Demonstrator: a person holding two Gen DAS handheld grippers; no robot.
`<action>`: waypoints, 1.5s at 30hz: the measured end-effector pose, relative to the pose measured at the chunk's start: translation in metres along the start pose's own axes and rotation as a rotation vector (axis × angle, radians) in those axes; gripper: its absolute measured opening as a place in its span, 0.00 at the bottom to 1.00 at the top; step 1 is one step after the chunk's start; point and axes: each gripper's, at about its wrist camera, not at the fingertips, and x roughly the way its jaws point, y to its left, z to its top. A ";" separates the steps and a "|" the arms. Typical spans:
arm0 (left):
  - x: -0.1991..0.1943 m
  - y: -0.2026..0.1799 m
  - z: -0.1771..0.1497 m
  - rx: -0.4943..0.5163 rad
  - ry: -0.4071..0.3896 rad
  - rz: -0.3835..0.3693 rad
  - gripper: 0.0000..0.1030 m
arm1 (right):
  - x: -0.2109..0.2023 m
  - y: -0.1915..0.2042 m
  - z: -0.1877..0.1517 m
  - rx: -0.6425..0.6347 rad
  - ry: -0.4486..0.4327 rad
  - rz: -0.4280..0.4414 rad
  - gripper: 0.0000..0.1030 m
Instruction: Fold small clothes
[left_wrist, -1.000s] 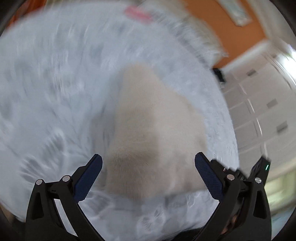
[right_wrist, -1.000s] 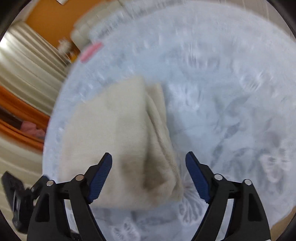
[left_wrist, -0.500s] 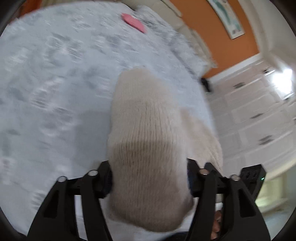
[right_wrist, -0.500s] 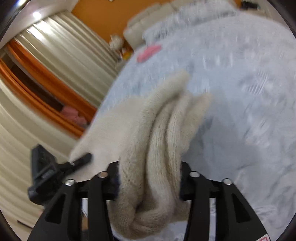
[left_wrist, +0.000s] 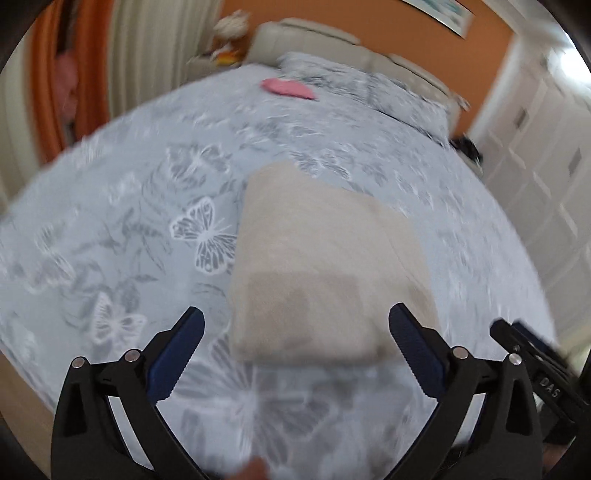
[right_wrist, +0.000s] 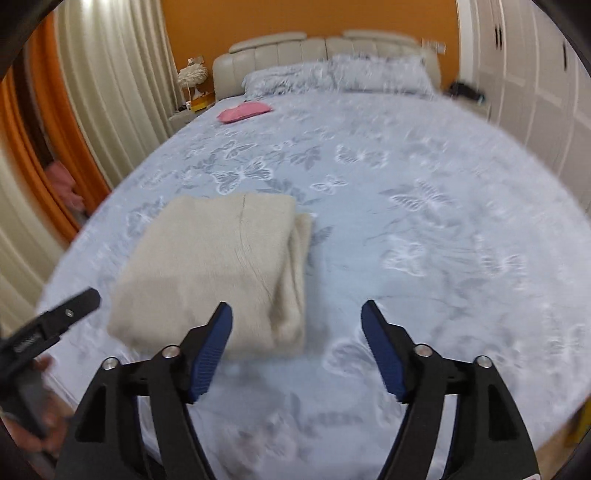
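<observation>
A bed (right_wrist: 406, 221) with butterfly-print cover fills the frame; padded cream headboard (right_wrist: 280, 44) against an orange wall (right_wrist: 295, 18), pleated curtains (right_wrist: 110, 74) upper left, white wardrobe doors (right_wrist: 535, 92) right.

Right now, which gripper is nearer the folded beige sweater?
Left. The left gripper straddles the beige sweater's near edge, jaws opening, nothing gripped. The right gripper hangs off its right side, opening over the bedspread.

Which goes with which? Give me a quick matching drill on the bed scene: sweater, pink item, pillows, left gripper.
Things:
1. sweater
2. pink item
3. pillows
4. left gripper

Descriptions:
A. against the headboard
B. jaws opening, nothing between them
C. folded, beige, at the bed's near end
D. lying flat, far up the bed, just short of the pillows

Pairs: 1-C, 2-D, 3-A, 4-B
</observation>
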 end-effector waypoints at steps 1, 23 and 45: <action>-0.007 -0.008 -0.006 0.034 -0.007 0.013 0.95 | -0.005 0.000 -0.005 -0.006 -0.003 -0.015 0.73; -0.068 -0.038 -0.081 0.175 -0.073 0.199 0.95 | -0.051 0.030 -0.044 -0.028 -0.014 -0.031 0.83; -0.060 -0.032 -0.083 0.141 -0.021 0.212 0.95 | -0.055 0.045 -0.051 -0.094 -0.026 -0.065 0.83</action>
